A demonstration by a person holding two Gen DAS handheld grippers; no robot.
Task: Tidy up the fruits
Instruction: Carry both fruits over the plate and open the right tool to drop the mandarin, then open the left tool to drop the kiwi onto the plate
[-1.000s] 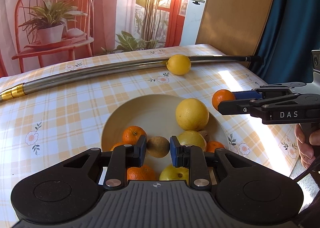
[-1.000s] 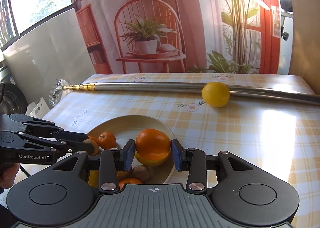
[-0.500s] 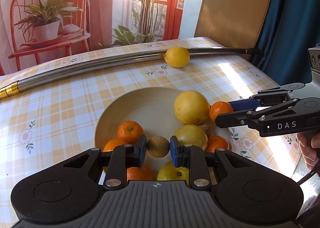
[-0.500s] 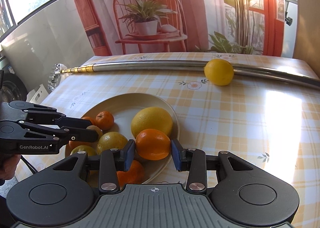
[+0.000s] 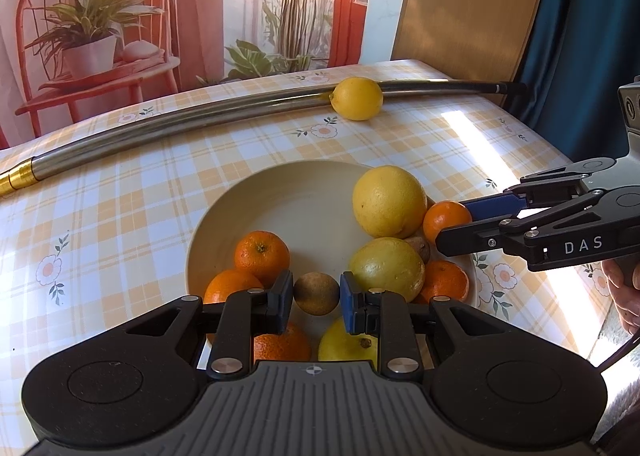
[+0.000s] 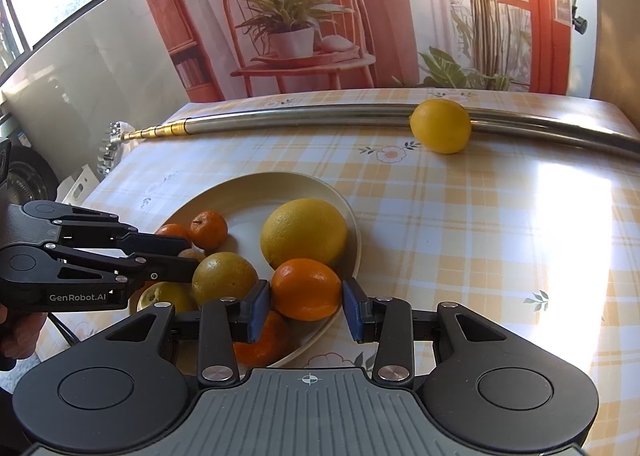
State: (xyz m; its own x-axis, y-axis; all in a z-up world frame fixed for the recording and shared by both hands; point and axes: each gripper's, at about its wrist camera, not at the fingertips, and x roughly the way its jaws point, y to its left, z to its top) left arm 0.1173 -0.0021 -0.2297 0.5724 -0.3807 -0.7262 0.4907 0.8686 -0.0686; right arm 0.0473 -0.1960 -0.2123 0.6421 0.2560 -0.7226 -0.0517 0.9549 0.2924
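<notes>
Holding a small round brown fruit between the left gripper pads and a glossy orange in the right gripper, both closed snugly, over a cream ceramic bowl.

Six oranges, five yellow fruits, two brown.

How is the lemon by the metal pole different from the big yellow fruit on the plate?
The lemon lies on the tablecloth against the metal pole; the big yellow fruit sits on the plate, touching other fruit. The lemon looks smaller, with a deeper yellow and a pointed tip; the big yellow fruit is paler and rounder. Both are yellow citrus, and neither is between any jaws.
</notes>
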